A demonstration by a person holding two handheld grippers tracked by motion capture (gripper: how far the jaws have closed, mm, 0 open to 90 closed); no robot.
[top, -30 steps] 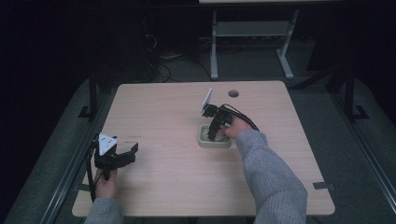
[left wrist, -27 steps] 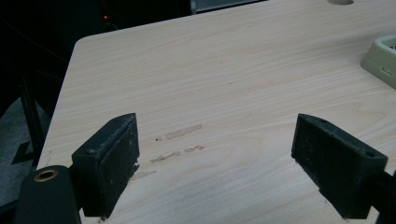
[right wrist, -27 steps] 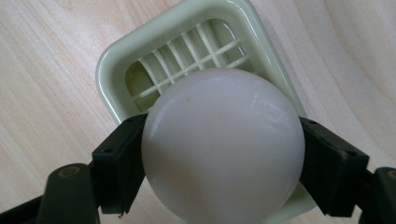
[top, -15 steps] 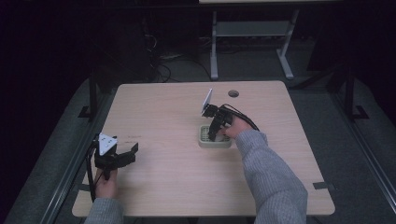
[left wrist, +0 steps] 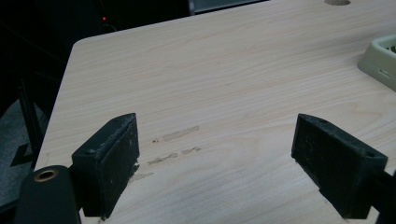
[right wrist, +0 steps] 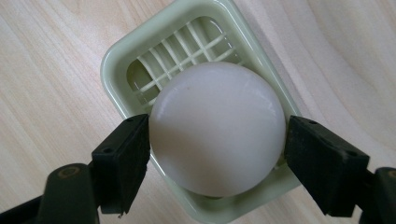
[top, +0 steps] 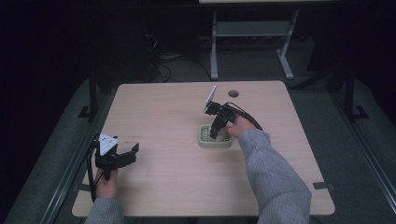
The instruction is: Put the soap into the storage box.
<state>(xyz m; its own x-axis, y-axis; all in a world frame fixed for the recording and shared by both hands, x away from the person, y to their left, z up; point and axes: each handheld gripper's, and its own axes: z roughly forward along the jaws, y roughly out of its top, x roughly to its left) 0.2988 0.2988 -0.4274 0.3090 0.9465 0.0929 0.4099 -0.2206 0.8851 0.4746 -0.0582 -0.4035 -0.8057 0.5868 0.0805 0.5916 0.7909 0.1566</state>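
Note:
A pale green slatted dish (right wrist: pixel 112 70) sits on the wooden table (top: pixel 163 112), right of the middle (top: pixel 203 142). Over it is a smooth white round piece (right wrist: pixel 217 126), with the two black jaws of my right gripper (right wrist: pixel 217 140) pressed on its sides. In the high view that right gripper (top: pixel 215 134) points down into the dish. My left gripper (top: pixel 130 155) rests near the table's front left corner. Its jaws (left wrist: pixel 215 154) are wide open over bare wood, and the dish's corner (left wrist: pixel 380 58) shows far to its right.
A round cable hole (top: pixel 233 93) lies in the table's far right part. A light metal table frame (top: pixel 252 42) stands behind the table on the dark floor. Faint scuff marks (left wrist: pixel 180 134) show on the wood between the left jaws.

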